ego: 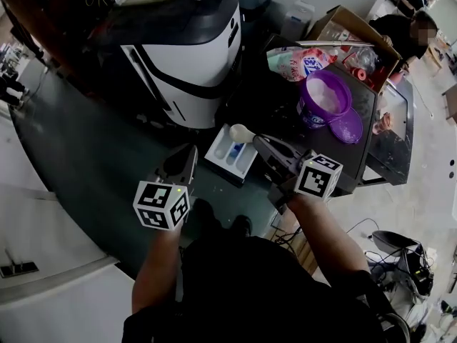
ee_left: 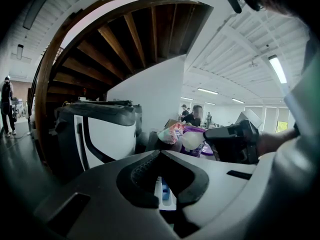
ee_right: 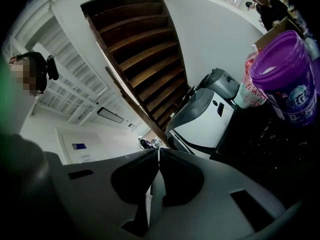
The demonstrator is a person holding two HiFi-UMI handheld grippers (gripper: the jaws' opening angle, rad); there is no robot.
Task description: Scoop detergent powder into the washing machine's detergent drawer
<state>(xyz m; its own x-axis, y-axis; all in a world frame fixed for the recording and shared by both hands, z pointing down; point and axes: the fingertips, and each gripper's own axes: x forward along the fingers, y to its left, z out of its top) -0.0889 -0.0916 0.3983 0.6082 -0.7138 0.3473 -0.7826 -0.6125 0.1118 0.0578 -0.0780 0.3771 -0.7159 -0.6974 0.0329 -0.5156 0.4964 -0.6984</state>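
The washing machine [ego: 187,56] stands at the back with its white detergent drawer [ego: 230,156] pulled out, blue compartments showing. My right gripper [ego: 258,141] is shut on the handle of a white scoop [ego: 241,132], whose bowl hovers just above the drawer's far right corner. In the right gripper view the handle [ee_right: 155,191] shows as a thin white strip pinched by the right gripper [ee_right: 159,151]. My left gripper [ego: 187,151] is shut and empty, left of the drawer. From the left gripper [ee_left: 160,152] I see the drawer [ee_left: 163,193] and the scoop [ee_left: 192,140].
An open purple tub of white powder [ego: 325,97] sits on a dark stand to the right, its lid [ego: 348,126] beside it. Behind are detergent bags [ego: 303,64] and a cardboard box [ego: 357,28]. A person [ego: 408,31] sits at the far right.
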